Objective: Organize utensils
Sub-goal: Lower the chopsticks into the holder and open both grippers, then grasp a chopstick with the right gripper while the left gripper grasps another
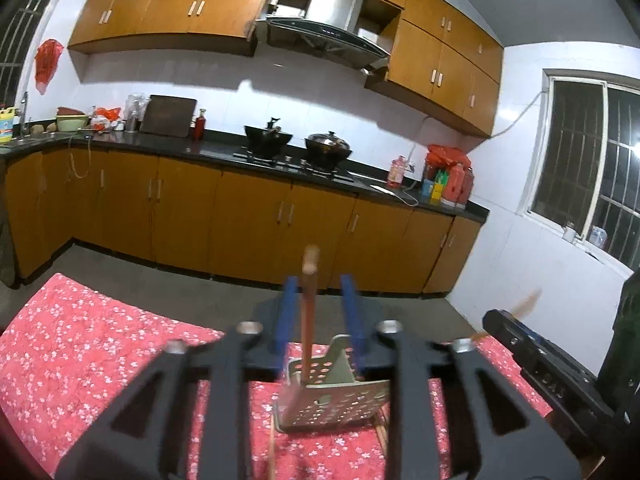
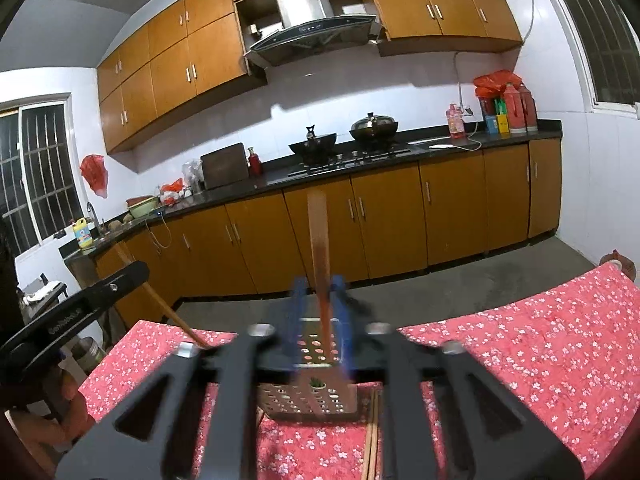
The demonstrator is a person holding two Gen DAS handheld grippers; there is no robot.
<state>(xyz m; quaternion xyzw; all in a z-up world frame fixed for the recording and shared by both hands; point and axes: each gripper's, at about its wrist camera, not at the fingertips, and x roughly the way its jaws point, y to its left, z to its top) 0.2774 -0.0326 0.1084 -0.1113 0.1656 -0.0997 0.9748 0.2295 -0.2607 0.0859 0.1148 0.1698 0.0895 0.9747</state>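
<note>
A perforated metal utensil holder [image 1: 336,396] stands on the red floral tablecloth [image 1: 100,356]; it also shows in the right wrist view [image 2: 308,400]. My left gripper [image 1: 320,312] is open above it, and a brown chopstick [image 1: 308,320] stands upright in the holder between its blue fingers [image 1: 286,312]. My right gripper [image 2: 318,312] is shut on another brown chopstick [image 2: 320,264], held upright over the holder. Loose chopsticks [image 2: 372,432] lie on the cloth beside the holder. The right gripper's body [image 1: 536,360] shows at the right of the left wrist view.
The table edge [image 2: 500,312] runs ahead of both grippers, with grey floor beyond. Orange kitchen cabinets [image 1: 256,216] and a black counter with two woks [image 1: 296,144] lie across the room. The left gripper's body [image 2: 76,316] is at my right gripper's left.
</note>
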